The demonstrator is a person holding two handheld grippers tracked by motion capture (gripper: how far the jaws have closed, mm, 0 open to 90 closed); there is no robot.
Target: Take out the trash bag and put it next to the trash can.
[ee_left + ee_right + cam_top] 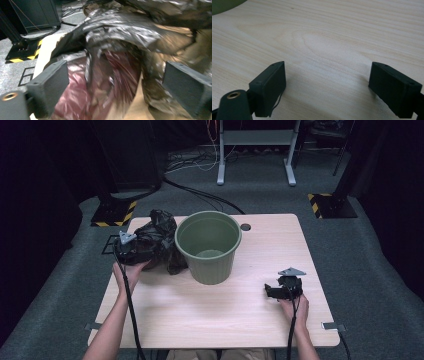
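- On the near worktop (210,310), right tongs (274,291) sit idle, jaws apart, nothing between.
- Left tongs (131,251) gape over the black bag (155,240): shallow bite risks slipping film.
- Bag touches the green bin (209,246); dragging could tip it.

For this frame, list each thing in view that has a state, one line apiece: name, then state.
Black plastic bag: crumpled, lying on the table left of the bin, between the left gripper's open jaws, not pinched.
Green bin: upright, open-topped, nothing visible inside.
Left gripper: open, at the bag.
Right gripper: open, nothing between the jaws, low over the bare table.
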